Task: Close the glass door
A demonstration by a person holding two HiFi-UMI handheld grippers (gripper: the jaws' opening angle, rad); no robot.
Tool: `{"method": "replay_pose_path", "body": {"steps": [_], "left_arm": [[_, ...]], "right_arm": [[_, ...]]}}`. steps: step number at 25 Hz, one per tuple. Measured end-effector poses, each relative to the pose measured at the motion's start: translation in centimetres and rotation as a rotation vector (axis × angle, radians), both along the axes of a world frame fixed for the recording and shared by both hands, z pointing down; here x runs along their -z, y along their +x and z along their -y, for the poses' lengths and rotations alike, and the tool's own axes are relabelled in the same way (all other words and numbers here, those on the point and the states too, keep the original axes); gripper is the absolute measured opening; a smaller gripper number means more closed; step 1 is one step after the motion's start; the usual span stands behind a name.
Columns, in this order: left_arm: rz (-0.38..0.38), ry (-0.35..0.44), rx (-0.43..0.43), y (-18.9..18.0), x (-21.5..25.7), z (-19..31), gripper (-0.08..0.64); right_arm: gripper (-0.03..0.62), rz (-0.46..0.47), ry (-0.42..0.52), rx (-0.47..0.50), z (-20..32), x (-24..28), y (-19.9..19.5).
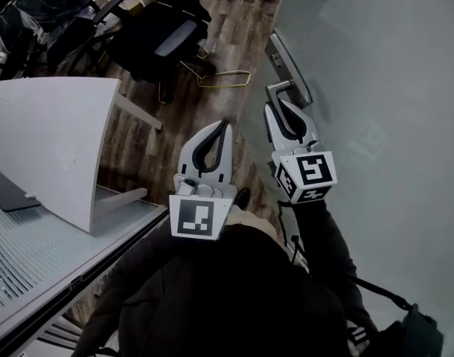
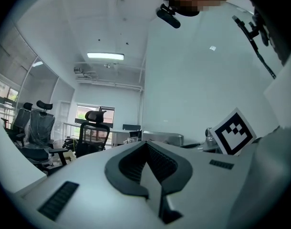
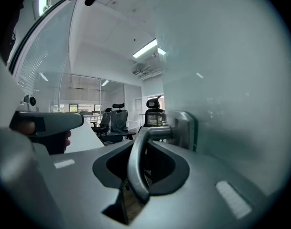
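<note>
The frosted glass door (image 1: 376, 88) fills the right of the head view. Its metal lever handle (image 1: 281, 88) sticks out from a long plate on the door's edge. My right gripper (image 1: 276, 104) is shut on that lever; in the right gripper view the curved handle (image 3: 136, 168) runs between the jaws back to its plate (image 3: 186, 128). My left gripper (image 1: 225, 126) hovers just left of it with its jaws shut and nothing between them. In the left gripper view the left gripper (image 2: 146, 144) points level into the office, the door (image 2: 198, 80) at its right.
A white desk (image 1: 56, 140) stands at the left over the wooden floor (image 1: 234, 36). Black office chairs (image 1: 164, 36) crowd the far side, and a yellow wire frame (image 1: 225, 78) lies on the floor near the door. The person's dark sleeves fill the bottom.
</note>
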State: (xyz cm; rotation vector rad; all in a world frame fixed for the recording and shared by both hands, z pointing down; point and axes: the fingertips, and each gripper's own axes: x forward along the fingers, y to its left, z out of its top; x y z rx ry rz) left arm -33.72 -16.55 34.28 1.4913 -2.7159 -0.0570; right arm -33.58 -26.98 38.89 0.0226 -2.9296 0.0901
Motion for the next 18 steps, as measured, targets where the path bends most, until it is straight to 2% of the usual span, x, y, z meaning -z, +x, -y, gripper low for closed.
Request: {"method": "replay_pose_path", "body": {"steps": [4,12,18], "left_arm": [[-0.001,0.007,0.005,-0.1,-0.2,-3.6,-0.003],[-0.009,0.001,0.006,0.9,0.3,-10.7,-0.003],[0.027,-0.014,0.031,2.3,0.2,-14.9,-0.003]], "right_arm": [[0.064,-0.003,0.036,0.027,-4.2,-0.1,-0.2],[0.064,-0.02,0.039,0.1,-11.6,0.3,0.5],[0.064,-0.021,0.03,0.167,-16.8,0.3,1.2]]}}
